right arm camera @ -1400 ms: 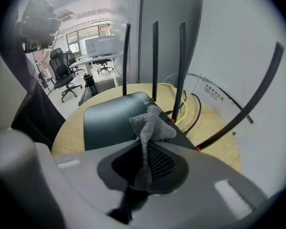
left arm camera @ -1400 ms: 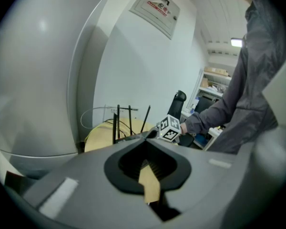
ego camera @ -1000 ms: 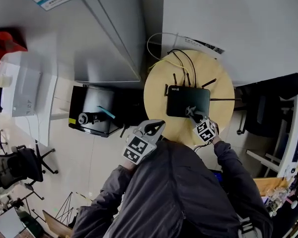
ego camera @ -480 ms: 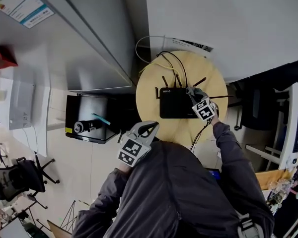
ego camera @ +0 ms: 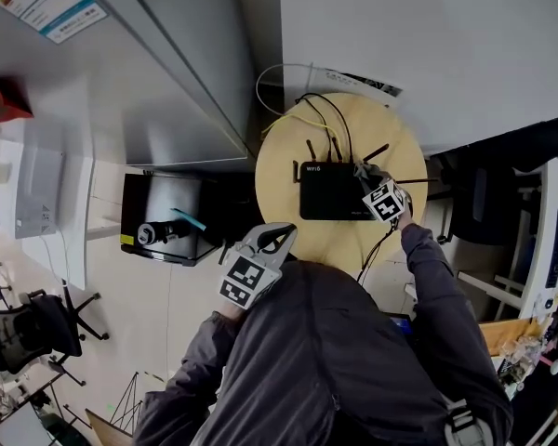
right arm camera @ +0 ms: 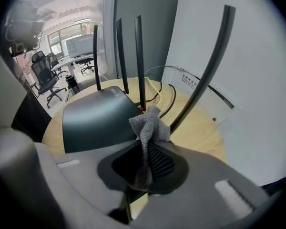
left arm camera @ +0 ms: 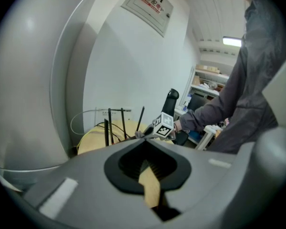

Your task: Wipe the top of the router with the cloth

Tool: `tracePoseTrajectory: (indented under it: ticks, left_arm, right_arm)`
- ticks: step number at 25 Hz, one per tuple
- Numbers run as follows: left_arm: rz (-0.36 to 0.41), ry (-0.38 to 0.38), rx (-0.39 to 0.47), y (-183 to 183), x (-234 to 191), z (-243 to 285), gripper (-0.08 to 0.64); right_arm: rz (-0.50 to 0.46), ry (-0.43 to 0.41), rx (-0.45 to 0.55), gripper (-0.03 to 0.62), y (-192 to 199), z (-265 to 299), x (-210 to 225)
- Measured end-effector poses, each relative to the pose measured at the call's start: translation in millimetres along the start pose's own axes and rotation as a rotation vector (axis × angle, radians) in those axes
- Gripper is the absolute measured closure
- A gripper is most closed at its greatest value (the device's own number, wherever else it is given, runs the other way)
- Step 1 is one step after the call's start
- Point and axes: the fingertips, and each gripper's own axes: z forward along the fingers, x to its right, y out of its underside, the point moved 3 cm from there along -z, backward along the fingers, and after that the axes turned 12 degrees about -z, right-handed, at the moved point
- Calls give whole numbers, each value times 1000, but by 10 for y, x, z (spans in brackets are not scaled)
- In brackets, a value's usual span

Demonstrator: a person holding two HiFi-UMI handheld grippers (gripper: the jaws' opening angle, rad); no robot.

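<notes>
- Left gripper: jaws together, nothing between them, beside the near-left edge of the table.
- Right gripper: clamped on the grey cloth, at the router's right side.
- Router: flat, black, mid-table; antennas upright, cables at its far edge.

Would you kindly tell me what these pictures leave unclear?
1. Whether the cloth touches the router: in the head view the right tool covers that spot.
2. The near edge of the table: in the head view it is hidden by the person's jacket.
3. Print on the wall label: too small in the head view.
</notes>
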Motion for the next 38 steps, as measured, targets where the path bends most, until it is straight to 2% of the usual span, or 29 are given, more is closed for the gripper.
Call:
tracePoseTrajectory:
  ticks: [12,19,21,24,31,38]
  left_arm:
    - [43,77,-25,-3,131,183,560]
    - [58,115,-41,14,240,277,560]
    - [59,114,-36,15,251,282,560]
    - [52,98,-30,32,238,257,560]
    - [28,43,-26,60,204,153,560]
    - [-7,-13,-7,86,144,46,560]
  right_arm:
    - [24,-32,40,563,292,-373,-895]
    - [20,-74,38,563,397,-539,-1211]
    - [44,-55,76,563,372,-601,-1128]
    - [87,-1,112,563,284,-606,-748]
    - [13,84,-28,563,248,-270,231]
    - [-52,66,-101,565,260,-69,371]
